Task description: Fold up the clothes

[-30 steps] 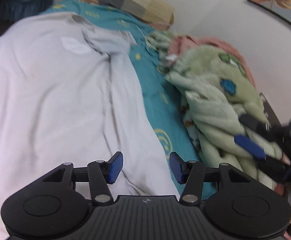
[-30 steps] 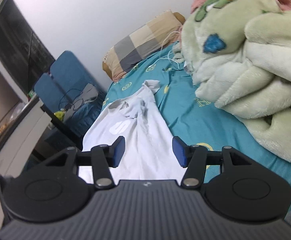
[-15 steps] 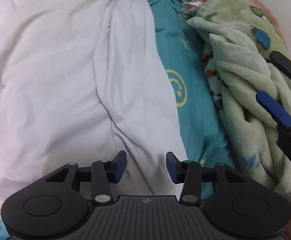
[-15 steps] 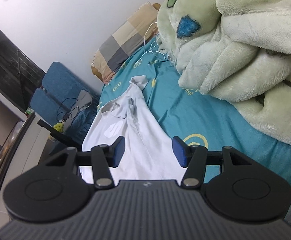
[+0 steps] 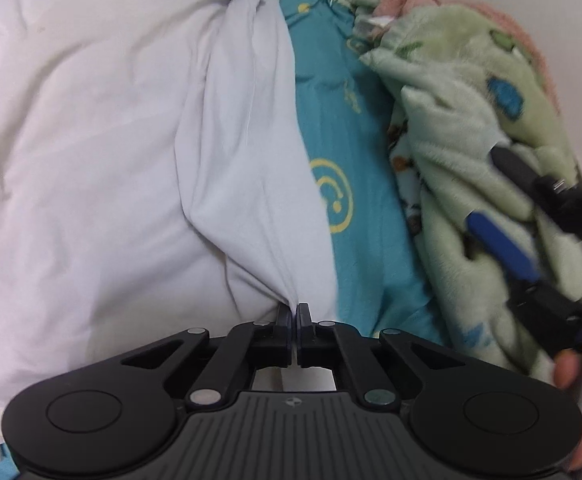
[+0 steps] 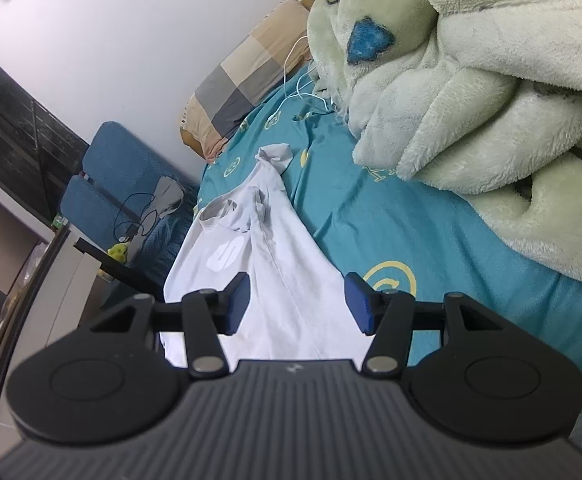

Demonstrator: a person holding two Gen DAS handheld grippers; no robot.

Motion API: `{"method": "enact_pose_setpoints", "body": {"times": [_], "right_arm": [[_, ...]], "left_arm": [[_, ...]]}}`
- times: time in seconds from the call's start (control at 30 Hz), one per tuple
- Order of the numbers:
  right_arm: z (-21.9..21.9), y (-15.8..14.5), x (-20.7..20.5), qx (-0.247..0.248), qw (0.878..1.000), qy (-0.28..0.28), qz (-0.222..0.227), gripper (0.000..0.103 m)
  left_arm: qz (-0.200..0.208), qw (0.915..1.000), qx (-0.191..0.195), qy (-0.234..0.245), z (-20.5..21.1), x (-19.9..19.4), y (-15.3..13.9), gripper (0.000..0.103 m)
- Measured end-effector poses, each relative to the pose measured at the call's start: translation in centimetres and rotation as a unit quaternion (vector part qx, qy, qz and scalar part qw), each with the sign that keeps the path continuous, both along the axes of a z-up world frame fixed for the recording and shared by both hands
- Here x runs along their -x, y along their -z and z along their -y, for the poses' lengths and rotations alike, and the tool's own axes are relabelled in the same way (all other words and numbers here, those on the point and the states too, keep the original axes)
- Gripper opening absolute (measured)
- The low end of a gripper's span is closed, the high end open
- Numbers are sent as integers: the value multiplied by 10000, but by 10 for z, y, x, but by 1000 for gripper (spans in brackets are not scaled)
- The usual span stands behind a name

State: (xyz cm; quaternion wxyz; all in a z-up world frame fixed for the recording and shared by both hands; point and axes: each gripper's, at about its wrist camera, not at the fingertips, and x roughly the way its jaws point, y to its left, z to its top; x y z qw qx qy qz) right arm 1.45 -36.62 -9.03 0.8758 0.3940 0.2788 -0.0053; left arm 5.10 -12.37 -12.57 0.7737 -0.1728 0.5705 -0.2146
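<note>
A white T-shirt (image 5: 91, 160) lies spread on a teal bed sheet (image 5: 351, 140), collar far from me. My left gripper (image 5: 294, 312) is shut on the shirt's near hem, where the cloth gathers into a pinched fold. In the right wrist view the same white T-shirt (image 6: 275, 272) stretches away toward its collar. My right gripper (image 6: 297, 304) hovers open above the shirt's near end with nothing between its blue pads; it also shows at the right edge of the left wrist view as the right gripper (image 5: 515, 220), in front of the blanket.
A heaped green fleece blanket (image 6: 471, 80) fills the bed's right side. A checked pillow (image 6: 247, 80) and a white cable (image 6: 303, 88) lie at the bed's head. A blue chair (image 6: 107, 184) and dark shelving stand off the left side. A hand (image 5: 571, 368) holds the right gripper.
My left gripper dropped to the shirt's hem and closed on it, gathering the cloth. The right gripper stayed open and shifted slightly along the blanket.
</note>
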Motion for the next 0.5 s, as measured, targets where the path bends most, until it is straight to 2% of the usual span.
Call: {"method": "enact_pose_setpoints", "body": {"times": [0.13,0.27,0.5], "right_arm": [[-1,0,-1,28,10000,-17,-24,56],[-1,0,-2,30,10000,-24,-49,56],[-1,0,-2,36,9999,-13,-104,56]], "left_arm": [[106,9998,159,-58,-26,-2,-29,2],[173,9997,76,-169,-52,-3,-42,2],[167,9995,-60,-278,-74,-3,-28,2]]}}
